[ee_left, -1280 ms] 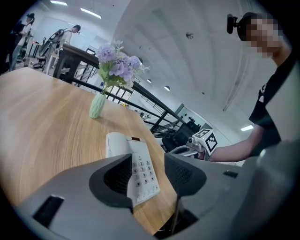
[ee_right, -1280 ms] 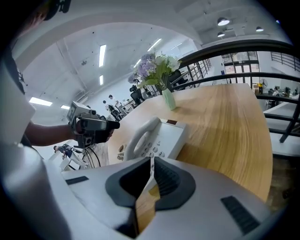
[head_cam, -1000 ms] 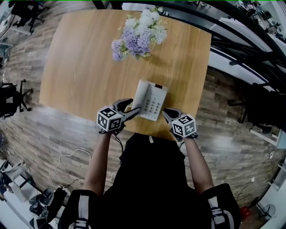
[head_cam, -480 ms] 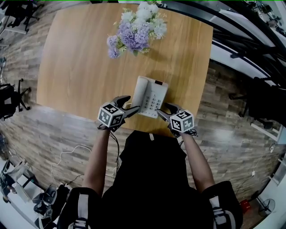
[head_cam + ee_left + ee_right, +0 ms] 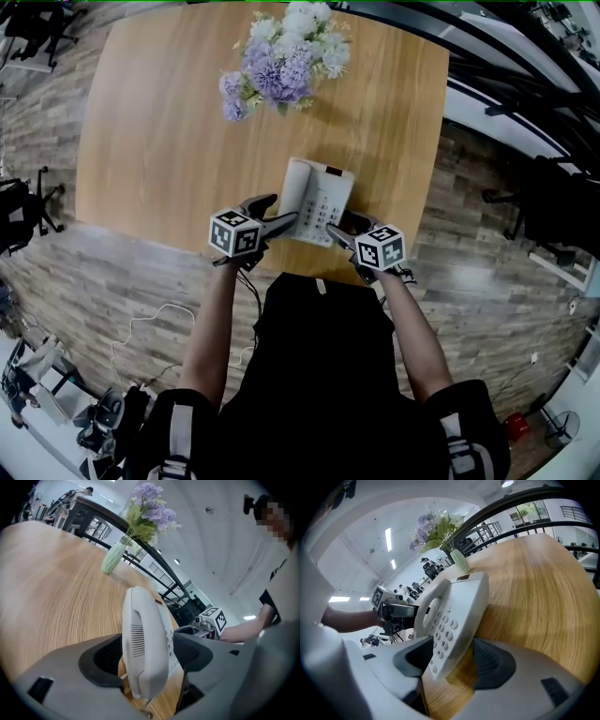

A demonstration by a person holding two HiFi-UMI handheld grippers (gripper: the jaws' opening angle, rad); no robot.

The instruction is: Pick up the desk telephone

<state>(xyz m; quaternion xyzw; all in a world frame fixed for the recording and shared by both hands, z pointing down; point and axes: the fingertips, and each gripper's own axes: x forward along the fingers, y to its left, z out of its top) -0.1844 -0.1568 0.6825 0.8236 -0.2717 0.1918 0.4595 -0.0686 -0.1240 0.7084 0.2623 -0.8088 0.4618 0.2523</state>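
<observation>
The wooden surface [image 5: 159, 141] fills the upper half of the head view, with a vase of purple and white flowers [image 5: 281, 66] at its top edge. The white desk telephone [image 5: 319, 197] lies well below them, at frame centre, close to the surface's lower edge. Its long axis runs roughly up the frame, tipped a little to the right, so its near short end faces the person. Both grippers reach it from that end, one at each long side, and neither is clearly nearer. The left gripper [image 5: 284, 210] sits at the telephone's left flank. Its jaws have just been opening and now stand wide, astride the handset [image 5: 143, 639], whose length points straight away between them; the pads look close to it but not pressing. The right gripper [image 5: 343, 225] is at the lower right corner of the telephone, jaws likewise just opened wide. The keypad [image 5: 443, 634] edge of the base is between them, with a visible gap to the outer pad. The lift likely turns on both closing across the telephone's width, not along its length.
</observation>
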